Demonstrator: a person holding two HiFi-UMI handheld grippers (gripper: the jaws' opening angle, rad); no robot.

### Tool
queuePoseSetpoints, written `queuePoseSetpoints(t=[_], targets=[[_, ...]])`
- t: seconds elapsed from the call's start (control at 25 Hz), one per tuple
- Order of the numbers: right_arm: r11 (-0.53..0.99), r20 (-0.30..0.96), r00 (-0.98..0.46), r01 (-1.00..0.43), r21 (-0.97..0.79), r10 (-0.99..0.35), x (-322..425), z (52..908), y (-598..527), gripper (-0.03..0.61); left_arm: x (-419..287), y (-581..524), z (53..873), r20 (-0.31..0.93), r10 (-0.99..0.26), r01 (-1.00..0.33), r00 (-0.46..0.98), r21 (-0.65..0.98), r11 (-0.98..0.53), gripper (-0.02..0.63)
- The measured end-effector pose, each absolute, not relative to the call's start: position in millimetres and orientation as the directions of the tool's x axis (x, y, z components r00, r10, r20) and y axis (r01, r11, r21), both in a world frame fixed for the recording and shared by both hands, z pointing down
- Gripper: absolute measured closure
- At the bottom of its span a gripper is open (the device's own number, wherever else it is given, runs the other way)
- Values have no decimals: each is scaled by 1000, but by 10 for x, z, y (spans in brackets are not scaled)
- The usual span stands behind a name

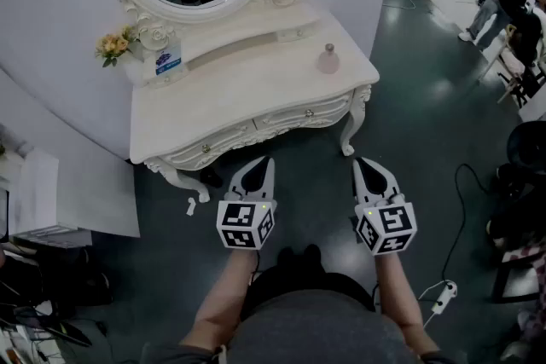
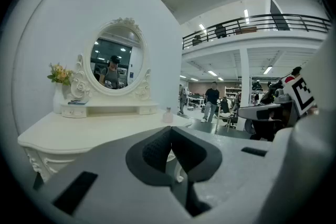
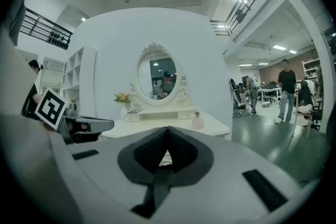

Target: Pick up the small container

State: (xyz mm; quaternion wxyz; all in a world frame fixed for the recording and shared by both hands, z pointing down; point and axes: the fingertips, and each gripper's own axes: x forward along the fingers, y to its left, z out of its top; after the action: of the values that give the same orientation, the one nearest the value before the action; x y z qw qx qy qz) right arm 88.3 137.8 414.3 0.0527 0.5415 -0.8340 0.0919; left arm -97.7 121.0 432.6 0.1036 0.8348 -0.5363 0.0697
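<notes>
Reaching for the small container [image 1: 328,60] at upper centre, I'd first spread the right gripper [image 1: 368,168], pressed together and empty like the left gripper [image 1: 261,168].

Your white-and-black two-jaw left gripper [image 1: 258,173] and its matching right gripper [image 1: 372,173] sit side by side on outstretched bare forearms [image 1: 223,294], tilted slightly downward, jaws pressed together, empty.

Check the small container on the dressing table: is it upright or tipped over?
Upright. The small container stands on its base near the right end of the dressing table, its narrow top pointing up.
</notes>
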Motion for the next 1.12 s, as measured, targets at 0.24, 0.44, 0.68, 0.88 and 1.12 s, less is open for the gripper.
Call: queuePoseSetpoints(t=[0.24,0.44,0.68,0.88,1.12], targets=[[427,176,-435,-900,-85,-883,893,4134,1434,575,-978,1269,4361,238,-886,-917,398,92,-387,607],[429,164,-440,-898,-97,-883,968,4132,1428,574,-938,1315,4374,235,-893,-923,384,100,-371,607],[422,161,-435,-900,-111,-886,1052,4117,1362,569,-896,1312,4360,239,-898,-929,370,91,-358,607],[436,155,-452,-891,-127,-879,1052,4120,1294,522,-883,1306,4414,259,-898,-934,356,87,-346,607],[441,160,-462,-885,-149,-872,1045,4193,1178,450,-937,1235,4469,271,-901,-941,338,84,-328,607]])
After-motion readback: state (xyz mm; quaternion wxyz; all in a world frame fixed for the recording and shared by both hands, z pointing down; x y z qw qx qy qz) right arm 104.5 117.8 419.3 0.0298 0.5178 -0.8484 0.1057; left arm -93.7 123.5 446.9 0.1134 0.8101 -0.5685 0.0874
